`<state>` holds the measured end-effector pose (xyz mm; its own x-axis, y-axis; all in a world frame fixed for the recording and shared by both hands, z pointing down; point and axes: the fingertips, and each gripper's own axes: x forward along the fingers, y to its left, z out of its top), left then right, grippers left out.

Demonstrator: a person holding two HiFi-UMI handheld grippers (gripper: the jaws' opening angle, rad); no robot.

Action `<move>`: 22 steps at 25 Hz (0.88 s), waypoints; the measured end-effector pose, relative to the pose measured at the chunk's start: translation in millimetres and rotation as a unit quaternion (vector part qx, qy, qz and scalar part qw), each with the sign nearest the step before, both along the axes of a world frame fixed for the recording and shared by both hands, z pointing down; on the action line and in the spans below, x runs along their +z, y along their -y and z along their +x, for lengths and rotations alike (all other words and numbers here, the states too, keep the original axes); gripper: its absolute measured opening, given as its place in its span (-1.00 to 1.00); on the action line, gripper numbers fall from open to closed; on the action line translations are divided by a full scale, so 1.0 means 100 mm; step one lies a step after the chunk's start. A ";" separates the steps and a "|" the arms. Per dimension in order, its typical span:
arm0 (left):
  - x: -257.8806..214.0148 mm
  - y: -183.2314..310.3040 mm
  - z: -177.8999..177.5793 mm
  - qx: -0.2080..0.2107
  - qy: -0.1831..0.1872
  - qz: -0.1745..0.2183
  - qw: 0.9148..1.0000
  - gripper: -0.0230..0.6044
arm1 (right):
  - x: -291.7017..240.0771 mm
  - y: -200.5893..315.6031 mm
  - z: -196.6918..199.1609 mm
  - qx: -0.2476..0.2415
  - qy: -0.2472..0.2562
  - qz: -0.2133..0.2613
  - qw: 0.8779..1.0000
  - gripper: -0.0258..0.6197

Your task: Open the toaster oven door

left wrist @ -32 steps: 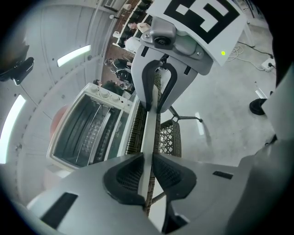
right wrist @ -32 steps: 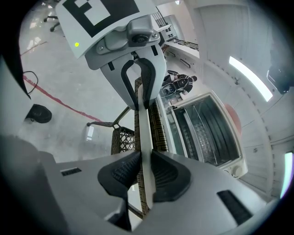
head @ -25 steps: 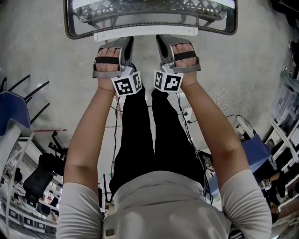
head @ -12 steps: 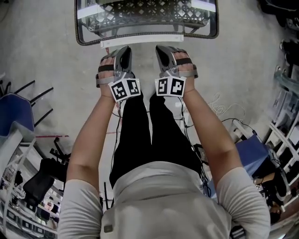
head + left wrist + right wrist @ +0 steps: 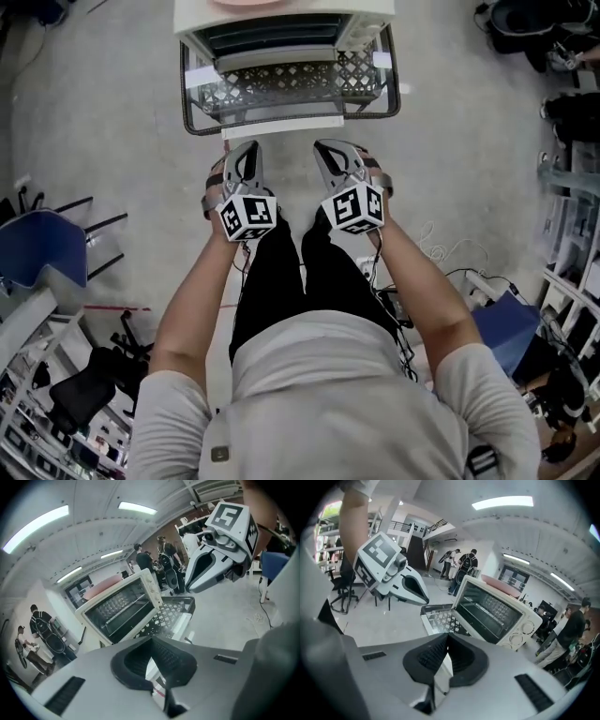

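The white toaster oven [image 5: 281,28] stands at the top of the head view. Its glass door [image 5: 291,89] hangs fully open and lies flat, white handle bar [image 5: 281,125] nearest me. My left gripper [image 5: 246,155] and right gripper [image 5: 336,155] hover side by side just short of the handle, touching nothing. The left jaws have just been closing and now meet with nothing between them. In the left gripper view the oven [image 5: 119,606] and its door [image 5: 171,613] lie beyond my left gripper [image 5: 152,641]. In the right gripper view the oven [image 5: 492,611] shows past my shut, empty right gripper [image 5: 447,641].
A pink object [image 5: 248,3] lies on top of the oven. A blue chair [image 5: 37,244] stands at the left, cables [image 5: 441,244] trail over the grey floor at the right, and shelving [image 5: 567,281] lines the right edge. People [image 5: 35,634] stand in the background.
Both grippers have risen and drawn back from the door's handle bar, rolling as they went. The left jaws have closed. The oven's body has come into the head view.
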<state>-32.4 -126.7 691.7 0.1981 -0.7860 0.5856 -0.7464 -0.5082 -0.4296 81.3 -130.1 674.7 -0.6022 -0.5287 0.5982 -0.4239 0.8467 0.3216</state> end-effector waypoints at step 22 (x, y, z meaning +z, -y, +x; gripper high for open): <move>-2.68 -0.49 0.56 -0.033 -0.255 0.090 0.962 -0.88 | -2.45 -0.52 0.58 0.013 0.230 -0.028 0.973 -0.86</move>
